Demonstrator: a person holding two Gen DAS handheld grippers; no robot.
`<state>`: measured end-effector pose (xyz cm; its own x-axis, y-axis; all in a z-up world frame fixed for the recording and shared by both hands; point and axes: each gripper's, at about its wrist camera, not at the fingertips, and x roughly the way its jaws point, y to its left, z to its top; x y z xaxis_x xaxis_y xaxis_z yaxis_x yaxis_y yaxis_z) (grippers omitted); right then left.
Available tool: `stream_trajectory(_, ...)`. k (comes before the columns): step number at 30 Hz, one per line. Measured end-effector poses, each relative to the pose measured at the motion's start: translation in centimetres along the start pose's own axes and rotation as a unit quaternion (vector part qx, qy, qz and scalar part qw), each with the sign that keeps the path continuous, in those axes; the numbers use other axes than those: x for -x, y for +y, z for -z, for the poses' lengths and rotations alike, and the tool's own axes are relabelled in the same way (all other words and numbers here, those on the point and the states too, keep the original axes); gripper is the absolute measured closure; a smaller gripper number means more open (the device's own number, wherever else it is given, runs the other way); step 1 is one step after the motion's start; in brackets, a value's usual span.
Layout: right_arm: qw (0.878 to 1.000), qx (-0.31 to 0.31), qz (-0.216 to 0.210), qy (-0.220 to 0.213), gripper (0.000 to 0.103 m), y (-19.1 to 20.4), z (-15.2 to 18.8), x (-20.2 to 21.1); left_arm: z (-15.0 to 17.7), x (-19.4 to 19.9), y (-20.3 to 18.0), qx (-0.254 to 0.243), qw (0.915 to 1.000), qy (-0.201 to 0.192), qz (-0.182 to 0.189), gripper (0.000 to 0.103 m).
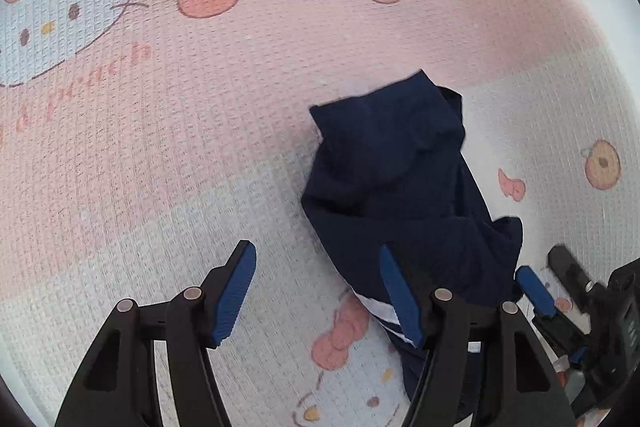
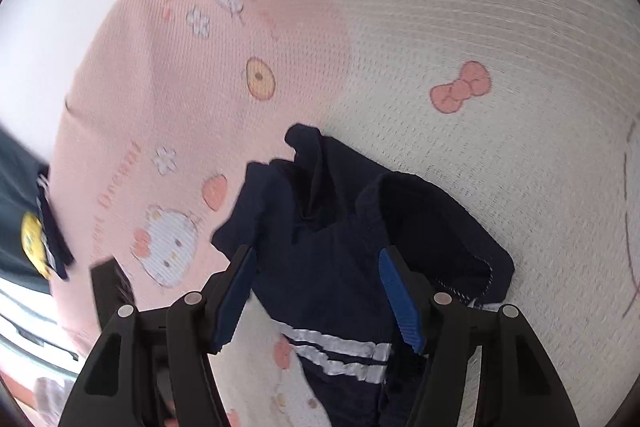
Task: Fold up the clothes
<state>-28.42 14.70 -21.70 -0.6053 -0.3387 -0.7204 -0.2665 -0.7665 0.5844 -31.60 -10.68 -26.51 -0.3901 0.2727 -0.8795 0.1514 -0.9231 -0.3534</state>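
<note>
**Mia:** What is the left gripper [image 1: 318, 293] doing?

**Ben:** Its jaws stand partly open, with nothing gripped between them. One blue ribbed pad [image 1: 236, 293] hangs over the bare blanket [image 1: 160, 147]. The other blue pad shows in front of the edge of the navy garment [image 1: 400, 179].

**Mia:** And the right gripper [image 2: 318, 293]?

**Ben:** Its jaws are about as far apart, and they hold nothing. The dark cloth lies below them, between the two blue pads [image 2: 236, 295], but the pads do not squeeze it. In the left view you can see the right gripper too, at the lower right, just beside the garment.

**Mia:** Where is the garment?

**Ben:** It lies crumpled on the blanket, on the white part near where the pink part starts. It is not flat. It has bumps and folds.

**Mia:** What does it look like?

**Ben:** It is soft and dark navy, with two wavy white stripes [image 2: 340, 351] across one end. One hem shows little white stitches.

**Mia:** And the blanket?

**Ben:** It has a bumpy waffle weave. It is pink and white, with cartoon cat faces [image 1: 60, 7], bows and peaches printed on it.
</note>
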Motion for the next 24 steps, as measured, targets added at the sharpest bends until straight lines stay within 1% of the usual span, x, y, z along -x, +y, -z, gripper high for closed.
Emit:
stream_trajectory(3,1.000,0.017,0.020,0.017,0.038,0.2,0.1,-1.4,-0.7,-0.2,0.7,0.011,0.9999,0.000,0.007,0.041)
stream_trajectory(5,0.999,0.011,0.022,0.020,0.038,0.0,0.0,-2.0,-1.2,-0.4,1.0,0.016,0.9998,0.001,0.015,0.041)
stream_trajectory(6,1.000,0.002,0.022,0.018,0.038,-0.2,-0.2,-2.2,-1.4,-0.6,1.1,0.019,0.9997,0.002,0.018,0.041)
stream_trajectory(9,0.999,-0.042,0.026,0.007,0.038,-1.4,-0.8,-2.5,-1.9,-1.2,1.0,0.015,0.9999,0.006,0.003,0.041)
stream_trajectory(10,0.998,-0.061,0.030,0.006,0.038,-1.8,-0.9,-2.5,-2.0,-1.4,1.0,0.015,0.9998,0.008,0.005,0.041)
stream_trajectory(11,0.996,-0.081,0.023,0.003,0.038,-2.3,-1.0,-2.3,-2.1,-1.5,1.0,0.015,0.9998,0.010,0.008,0.041)
stream_trajectory(14,0.991,-0.131,-0.019,-0.002,0.038,-3.5,-1.4,-1.3,-2.2,-1.4,1.2,0.018,0.9997,0.006,0.014,0.041)
stream_trajectory(16,0.988,-0.145,-0.044,0.001,0.034,-3.9,-1.8,-0.8,-2.3,-1.2,1.5,0.025,0.9996,0.001,0.015,0.041)
stream_trajectory(17,0.989,-0.139,-0.047,0.002,0.031,-3.9,-2.1,-0.6,-2.3,-1.0,1.8,0.031,0.9994,-0.001,0.017,0.041)
stream_trajectory(18,0.991,-0.128,-0.042,0.000,0.031,-3.8,-2.2,-0.3,-2.2,-0.9,2.1,0.038,0.9991,-0.003,0.019,0.041)
stream_trajectory(22,0.997,-0.072,0.011,-0.011,0.031,-2.8,-2.6,0.1,-1.9,-0.3,3.6,0.071,0.9966,-0.007,0.042,0.041)
stream_trajectory(24,0.997,-0.074,0.037,-0.006,0.031,-3.0,-2.5,-0.4,-1.8,-0.2,4.0,0.077,0.9958,-0.007,0.048,0.041)
